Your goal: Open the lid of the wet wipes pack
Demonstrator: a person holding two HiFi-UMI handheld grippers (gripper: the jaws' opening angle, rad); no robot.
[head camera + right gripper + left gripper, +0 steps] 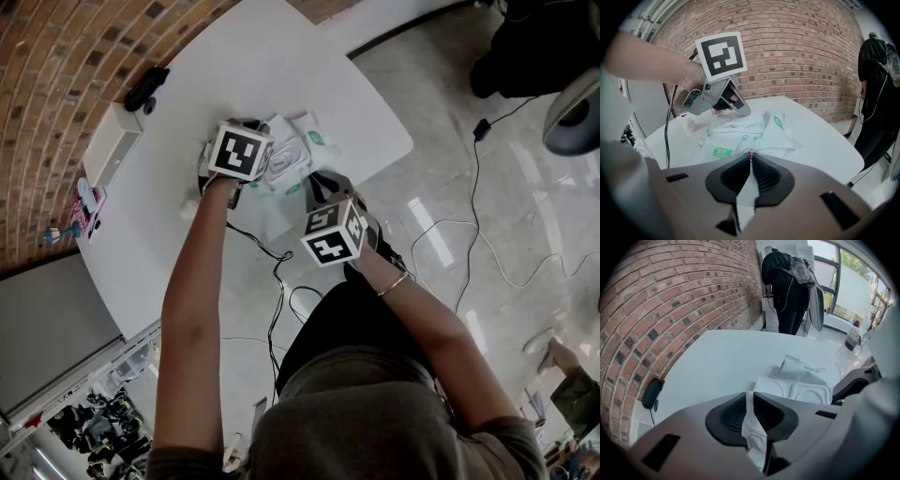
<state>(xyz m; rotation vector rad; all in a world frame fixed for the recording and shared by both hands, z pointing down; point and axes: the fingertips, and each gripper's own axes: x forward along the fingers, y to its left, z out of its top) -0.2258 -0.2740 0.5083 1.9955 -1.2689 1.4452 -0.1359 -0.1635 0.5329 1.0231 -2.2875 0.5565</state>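
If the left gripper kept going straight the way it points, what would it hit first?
Most likely the wet wipes pack: its white plastic lid lies just beyond the left gripper, which pinches a white sheet. Depth is hard to judge from this view.

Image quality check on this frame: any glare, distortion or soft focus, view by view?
Head view: bright reflections streak the glossy floor at right. Left gripper view: the windows blow out, and the corners vignette dark. Right gripper view: fisheye bows the brick wall, while the wet wipes pack is sharp.
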